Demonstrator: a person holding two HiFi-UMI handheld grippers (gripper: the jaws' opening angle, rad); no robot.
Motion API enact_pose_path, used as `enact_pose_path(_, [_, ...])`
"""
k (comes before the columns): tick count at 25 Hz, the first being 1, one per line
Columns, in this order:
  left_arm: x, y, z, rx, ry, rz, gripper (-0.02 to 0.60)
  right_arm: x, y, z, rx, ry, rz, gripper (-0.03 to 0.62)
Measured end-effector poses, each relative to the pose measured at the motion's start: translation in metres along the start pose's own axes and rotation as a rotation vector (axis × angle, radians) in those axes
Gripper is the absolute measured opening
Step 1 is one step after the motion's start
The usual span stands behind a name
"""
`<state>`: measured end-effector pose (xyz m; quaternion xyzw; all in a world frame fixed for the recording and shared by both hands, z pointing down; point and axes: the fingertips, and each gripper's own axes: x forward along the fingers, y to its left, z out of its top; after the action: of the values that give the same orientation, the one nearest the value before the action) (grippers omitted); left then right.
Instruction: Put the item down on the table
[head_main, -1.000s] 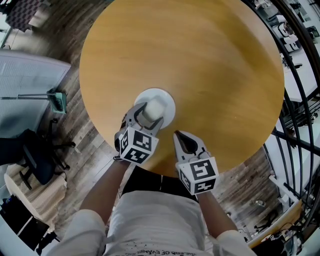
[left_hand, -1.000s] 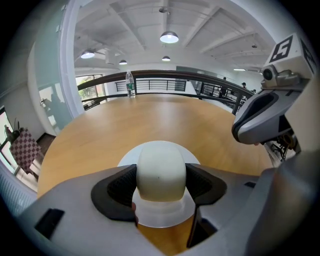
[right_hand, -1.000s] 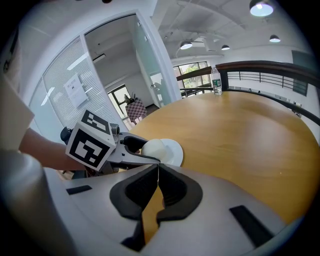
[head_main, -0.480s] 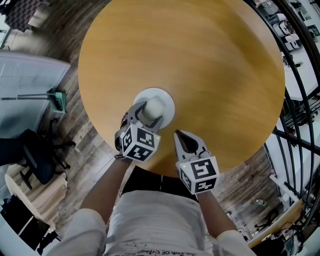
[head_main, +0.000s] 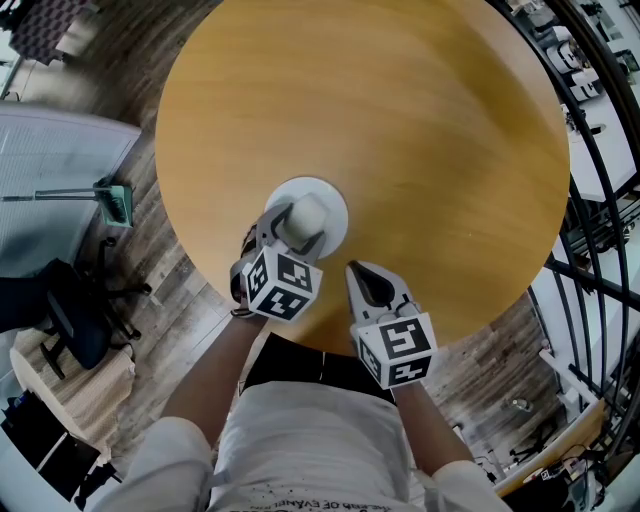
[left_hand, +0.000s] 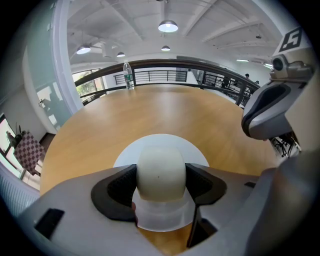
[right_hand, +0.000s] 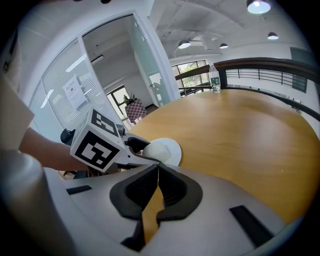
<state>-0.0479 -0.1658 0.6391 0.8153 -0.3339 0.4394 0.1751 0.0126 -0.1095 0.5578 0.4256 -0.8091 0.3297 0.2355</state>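
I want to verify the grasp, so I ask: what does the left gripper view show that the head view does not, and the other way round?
Only the left gripper view: the left gripper's jaws pressed on both sides of the white rounded item, and a water bottle near the far edge of the table. Only the head view: the whole round tabletop, the person's forearms, the floor and a dark chair. Both: the item over a white disc, and the right gripper beside it.

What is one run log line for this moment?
left hand-held gripper: shut on white domed item | right hand-held gripper: shut, empty | table: round, wooden | state: item not yet released
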Motion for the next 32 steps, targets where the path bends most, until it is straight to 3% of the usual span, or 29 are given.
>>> enact_pose_path(16, [0.0047,-0.0009,-0.0015,-0.064,0.068,-0.049,0.316,0.0004,-0.0031,0.0024,-0.013,-0.001,0.009,0.026])
enact_pose_path(32, [0.0058,-0.0028,-0.0011,-0.044,0.076,-0.064,0.318,0.0006,-0.0053,0.0033,-0.011,-0.001,0.012,0.025])
